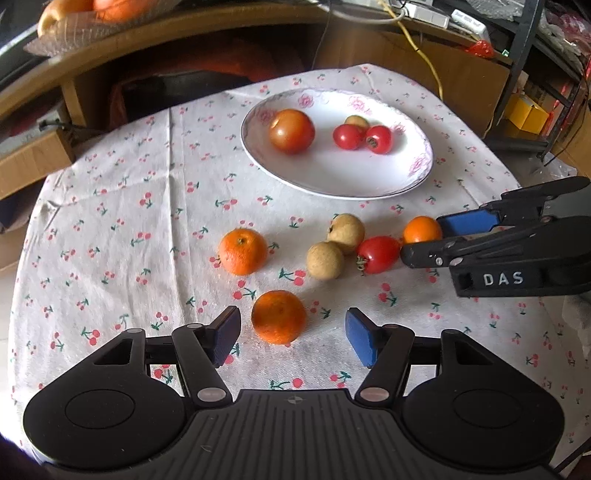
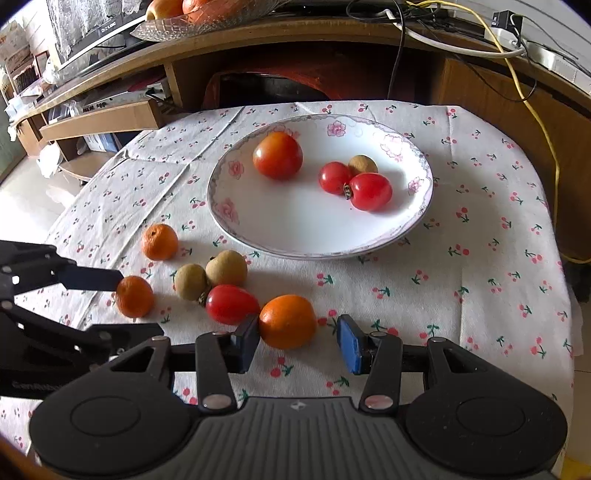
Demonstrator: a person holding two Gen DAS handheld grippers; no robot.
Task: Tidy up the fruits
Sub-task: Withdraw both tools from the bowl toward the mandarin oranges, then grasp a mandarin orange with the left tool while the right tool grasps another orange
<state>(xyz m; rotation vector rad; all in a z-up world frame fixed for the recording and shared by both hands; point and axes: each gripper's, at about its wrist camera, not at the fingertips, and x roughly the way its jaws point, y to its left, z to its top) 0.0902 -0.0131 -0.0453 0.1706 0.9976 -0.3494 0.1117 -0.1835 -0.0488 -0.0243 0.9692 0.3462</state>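
A white flowered plate (image 1: 388, 181) (image 2: 258, 225) holds a big tomato (image 1: 291, 130) (image 2: 277, 155), two small tomatoes (image 1: 347, 136) (image 2: 369, 191) and a longan. On the cloth lie loose fruit. My left gripper (image 1: 291, 334) is open, its pads on either side of a wrinkled mandarin (image 1: 278, 316) (image 2: 134, 296) without touching it. My right gripper (image 2: 295, 341) (image 1: 424, 236) is open around a smooth orange (image 2: 287, 321) (image 1: 422, 229); its left pad touches the fruit. Beside that orange lie an oval red tomato (image 1: 377, 254) (image 2: 231, 304), two longans (image 1: 325, 260) (image 2: 226, 267) and another mandarin (image 1: 242, 251) (image 2: 159, 241).
A cherry-print cloth (image 1: 129, 229) (image 2: 461, 266) covers the round table. Behind it stands a wooden shelf unit (image 2: 258, 33) with a glass fruit bowl (image 2: 192, 18) on top, cables and a yellow cord (image 2: 535, 110). A cardboard box (image 2: 99, 118) sits at the left.
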